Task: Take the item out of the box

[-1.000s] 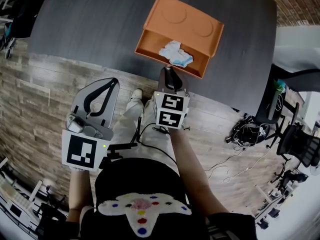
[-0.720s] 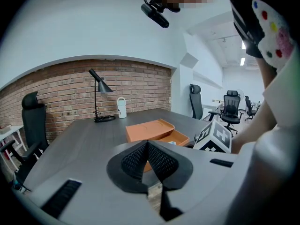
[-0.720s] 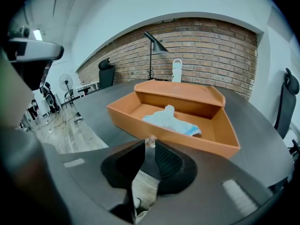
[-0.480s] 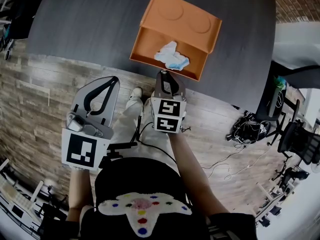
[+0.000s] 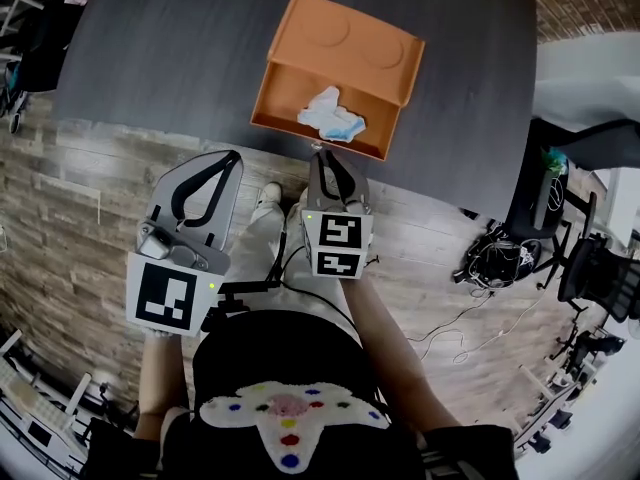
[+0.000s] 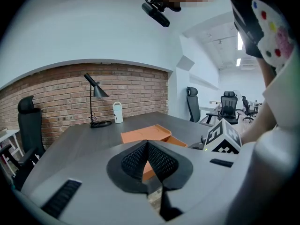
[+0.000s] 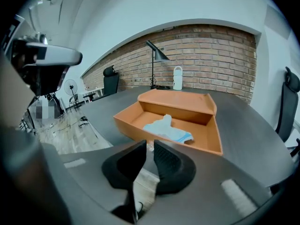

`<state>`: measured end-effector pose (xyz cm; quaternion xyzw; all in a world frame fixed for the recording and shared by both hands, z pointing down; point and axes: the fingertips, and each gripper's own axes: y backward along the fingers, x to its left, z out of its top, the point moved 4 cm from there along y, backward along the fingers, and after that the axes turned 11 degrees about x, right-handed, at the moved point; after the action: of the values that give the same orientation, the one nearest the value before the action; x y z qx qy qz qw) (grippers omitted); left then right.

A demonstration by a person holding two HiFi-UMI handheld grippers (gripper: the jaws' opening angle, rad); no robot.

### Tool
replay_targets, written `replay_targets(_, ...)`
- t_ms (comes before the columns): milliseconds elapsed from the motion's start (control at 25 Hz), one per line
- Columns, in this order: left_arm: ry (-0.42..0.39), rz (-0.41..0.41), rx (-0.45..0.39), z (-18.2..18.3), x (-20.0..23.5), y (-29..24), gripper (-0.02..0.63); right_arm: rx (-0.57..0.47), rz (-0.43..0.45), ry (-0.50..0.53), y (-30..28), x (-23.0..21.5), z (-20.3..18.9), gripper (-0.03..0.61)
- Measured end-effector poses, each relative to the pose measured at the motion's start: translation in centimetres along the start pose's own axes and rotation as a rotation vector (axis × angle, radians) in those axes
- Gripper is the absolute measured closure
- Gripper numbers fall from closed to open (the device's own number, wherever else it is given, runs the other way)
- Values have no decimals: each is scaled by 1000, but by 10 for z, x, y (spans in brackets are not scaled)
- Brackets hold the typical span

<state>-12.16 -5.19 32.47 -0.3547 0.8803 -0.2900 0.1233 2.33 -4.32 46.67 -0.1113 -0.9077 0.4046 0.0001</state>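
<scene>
Open office, long brick wall (image 7: pixel 211 50) behind a dark table (image 5: pixel 180 38) with a desk lamp (image 6: pixel 96 92), office chairs (image 6: pixel 228 104) farther back, wood-pattern floor (image 5: pixel 70 198), cables (image 5: pixel 490 258) lying on it

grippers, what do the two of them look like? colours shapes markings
Both have light grey plastic bodies and two tapering jaws lined with black ribbed pads. The left gripper carries a white cube with one black square marker showing. The right gripper carries a right cube showing two marker faces. The right one's jaws have just been closing, with nothing between them.
</scene>
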Motion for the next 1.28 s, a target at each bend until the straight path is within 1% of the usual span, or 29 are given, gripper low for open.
replay_targets(160,-25,-7,-23,14,-4,-1,609,-63,-22,-2,21,-14,14,568)
replay_targets(520,-72,-21,-81,47,-10,5,609,-188,-85,-8,71,-50,55,569)
replay_targets(720,-75,-6,-124,64,-12,10,609,-244,-124,-11,102,-69,71,569)
replay_targets(880,-94,-8,-146,76,-11,9,609,-274,-155,-8,120,-82,85,569)
replay_targets(1000,-120,-25,-152,84,-12,3,609,-290,-173,-10,128,-89,92,569)
replay_targets(1120,-151,-58,-141,89,-16,-3,557,-296,-181,-18,134,-93,96,569)
replay_targets(1280,-187,-82,-129,93,-17,-11,551,-301,-187,-29,136,-97,99,569)
